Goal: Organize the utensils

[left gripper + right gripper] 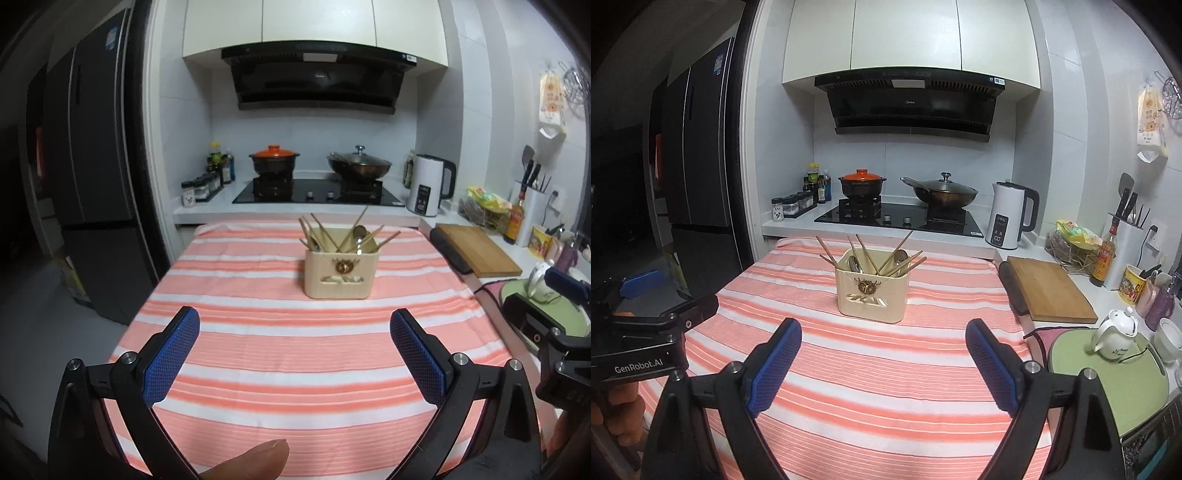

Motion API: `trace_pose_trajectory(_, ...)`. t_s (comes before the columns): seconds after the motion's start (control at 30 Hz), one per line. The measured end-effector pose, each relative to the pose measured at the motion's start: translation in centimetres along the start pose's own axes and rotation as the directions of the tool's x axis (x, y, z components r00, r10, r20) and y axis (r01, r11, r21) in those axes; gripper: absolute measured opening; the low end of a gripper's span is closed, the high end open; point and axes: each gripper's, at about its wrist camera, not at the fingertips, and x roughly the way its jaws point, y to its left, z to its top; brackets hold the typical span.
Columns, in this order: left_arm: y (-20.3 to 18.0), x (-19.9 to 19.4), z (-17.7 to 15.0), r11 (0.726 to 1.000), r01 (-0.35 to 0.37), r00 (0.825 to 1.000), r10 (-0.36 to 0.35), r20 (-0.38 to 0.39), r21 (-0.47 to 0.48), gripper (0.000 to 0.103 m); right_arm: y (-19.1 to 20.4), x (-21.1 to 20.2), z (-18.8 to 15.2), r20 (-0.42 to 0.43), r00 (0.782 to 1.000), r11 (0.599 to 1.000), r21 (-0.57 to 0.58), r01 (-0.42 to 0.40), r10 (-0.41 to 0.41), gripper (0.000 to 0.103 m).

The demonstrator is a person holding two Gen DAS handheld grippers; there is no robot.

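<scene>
Chopsticks (334, 230) of brown wood and a few metal spoons (900, 256) stand bunched in a cream rectangular plastic utensil holder (872, 295) with a gold crest on its front, which sits upright on the far half of a table under a pink-and-white striped cloth (258, 369). Open cloth lies all around the holder, and the near half of the table is bare, so both tools have free room in front of them. Beyond the table's far edge runs a white counter with a black glass hob (897, 218); along the right edge lies a wooden cutting board (1049, 291), with a pale green mat (1108, 380) bearing a white teapot (1115, 336) nearer. The left gripper (294, 325) hovers over the near cloth with its 2 blue-padded jaws spread wide and nothing between them. The right gripper (883, 334) does likewise, jaws wide apart and empty, well short of the holder. "GenRobot.AI" reads in white on the left tool's black body in the right wrist view. A black range hood (910, 99) carries a small logo too faint to read.
</scene>
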Motion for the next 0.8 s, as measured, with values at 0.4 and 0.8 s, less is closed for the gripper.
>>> trace_pose_trajectory(0.4,0.3,-0.8,0.1,1.000,-0.014,1.000,0.014,-0.010,-0.017,0.103,0.3,-1.3,0.4,0.022,1.000,1.000,0.002,-0.011,0.011,0.092)
trace_pose_trajectory(0.8,0.4,-1.0,-0.1,0.999,-0.038,0.999,0.038,-0.007,0.011,0.103,0.8,-1.5,0.5,0.015,1.000,1.000,-0.002,-0.021,0.021,0.092)
